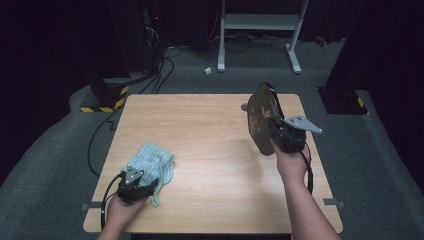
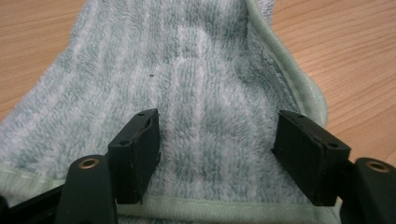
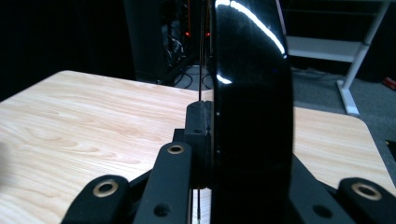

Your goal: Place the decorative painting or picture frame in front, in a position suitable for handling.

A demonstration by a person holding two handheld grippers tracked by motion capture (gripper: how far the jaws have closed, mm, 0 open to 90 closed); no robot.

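Right tool (image 1: pixel 274 131) clamping a dark plate (image 1: pixel 261 117) on edge near the counter's (image 1: pixel 210 130) far right corner, face turning left, left tool (image 1: pixel 145 184) gaping over a striped towel (image 1: pixel 152 160) near the front left corner.

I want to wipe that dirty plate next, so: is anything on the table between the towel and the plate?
Nothing visible: bare table lies between the towel under the open left gripper and the plate, which the right gripper holds on edge above the table's right side.

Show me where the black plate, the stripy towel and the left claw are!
black plate (image 1: pixel 260 119), high view, on its dirty face.
stripy towel (image 2: pixel 201 79), left gripper view, on its fuzzy middle.
left claw (image 2: pixel 217 154), left gripper view, midway between its fingertips.
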